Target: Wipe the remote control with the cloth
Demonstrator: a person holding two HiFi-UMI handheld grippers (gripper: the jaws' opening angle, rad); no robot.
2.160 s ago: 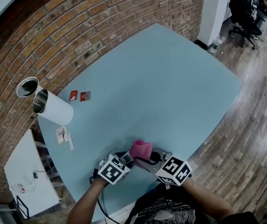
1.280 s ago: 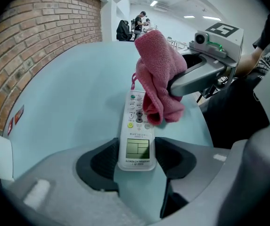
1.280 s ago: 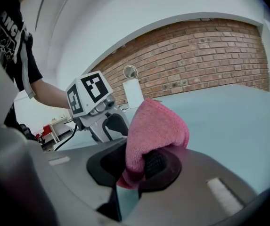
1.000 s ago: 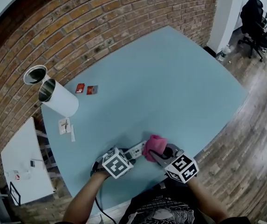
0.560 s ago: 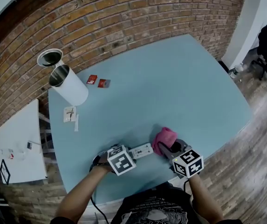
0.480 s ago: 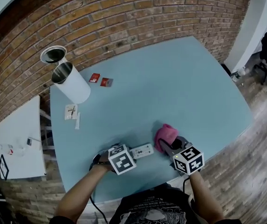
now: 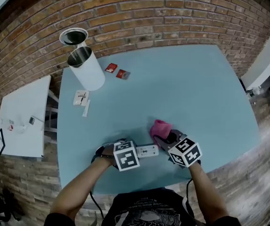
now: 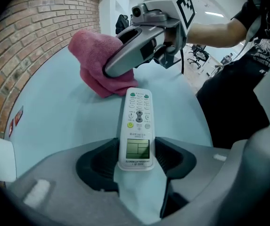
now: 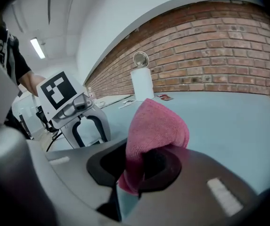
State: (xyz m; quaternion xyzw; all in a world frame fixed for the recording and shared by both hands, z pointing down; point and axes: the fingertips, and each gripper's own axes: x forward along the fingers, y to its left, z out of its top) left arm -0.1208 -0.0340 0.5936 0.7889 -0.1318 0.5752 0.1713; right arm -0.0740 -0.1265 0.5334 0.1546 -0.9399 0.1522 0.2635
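Observation:
A white remote control (image 8: 137, 124) with a small screen lies flat on the light blue table (image 7: 186, 88), its screen end pinched between the jaws of my left gripper (image 8: 135, 161). In the head view the remote control (image 7: 147, 150) pokes out to the right of the left gripper (image 7: 135, 154). My right gripper (image 9: 139, 166) is shut on a bunched pink cloth (image 9: 156, 131). The pink cloth (image 8: 97, 62) rests on the table just beyond the remote's far end, a little to its left, apart from it. From above, the cloth (image 7: 160, 126) and right gripper (image 7: 165, 138) sit just right of the remote.
A white cylinder can (image 7: 86, 68) stands at the table's far left, with a second round tin (image 7: 73, 36) behind it. Small red packets (image 7: 117, 71) and paper slips (image 7: 81, 99) lie nearby. A brick wall (image 7: 163, 13) backs the table. A white side table (image 7: 24, 119) stands left.
The right gripper with the pink cloth slid off the remote's end and away to the right. The left gripper kept still on the remote. My head view swung left.

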